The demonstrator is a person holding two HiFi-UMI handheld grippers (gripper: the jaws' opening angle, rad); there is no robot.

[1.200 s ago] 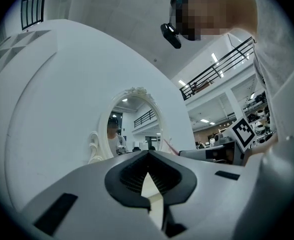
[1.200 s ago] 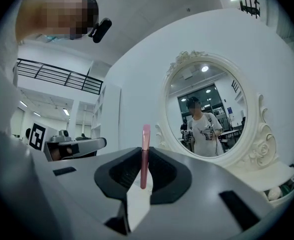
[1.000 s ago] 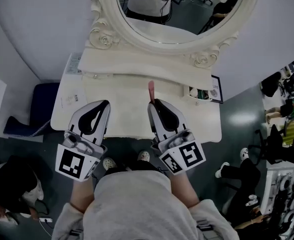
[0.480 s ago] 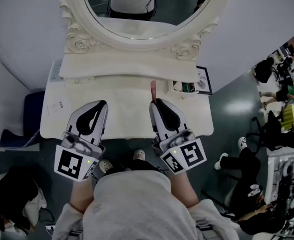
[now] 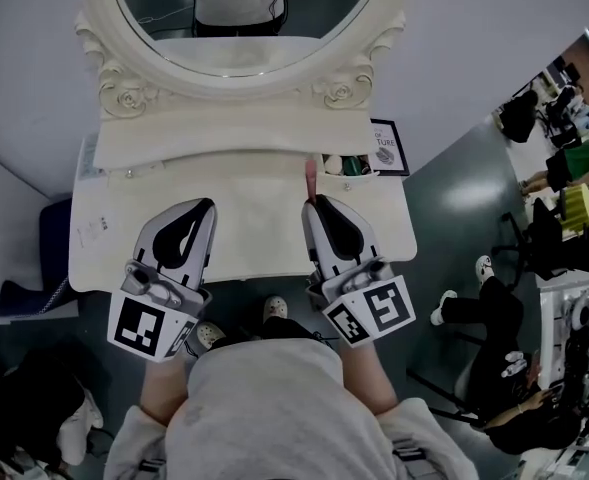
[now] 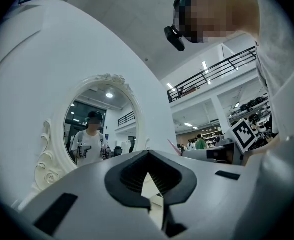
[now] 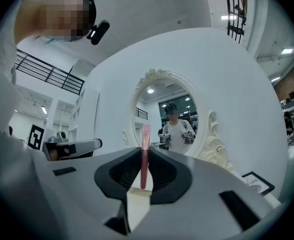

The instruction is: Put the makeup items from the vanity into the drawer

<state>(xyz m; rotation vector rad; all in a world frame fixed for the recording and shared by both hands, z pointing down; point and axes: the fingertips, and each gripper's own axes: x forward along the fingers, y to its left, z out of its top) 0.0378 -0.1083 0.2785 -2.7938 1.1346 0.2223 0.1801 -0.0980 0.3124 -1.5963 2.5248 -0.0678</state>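
My right gripper (image 5: 314,203) is shut on a slim pink makeup brush (image 5: 310,179) that sticks forward out of its tips, over the white vanity top (image 5: 254,223). In the right gripper view the pink makeup brush (image 7: 145,154) stands upright, pinched between the jaws of the right gripper (image 7: 143,184). My left gripper (image 5: 202,206) hovers over the vanity's left half, shut with nothing in it; in its own view the left gripper (image 6: 147,156) shows closed tips. An open drawer (image 5: 349,166) at the vanity's back right holds a few small items.
An oval mirror (image 5: 236,18) in an ornate white frame rises behind the vanity. A small framed sign (image 5: 385,148) stands at the back right. Paper cards (image 5: 92,230) lie at the vanity's left end. Bystanders and racks (image 5: 564,208) fill the floor to the right.
The view has shifted, so the vanity and mirror have slid left and up in the picture. Both grippers keep their places, the right one still holding the brush.
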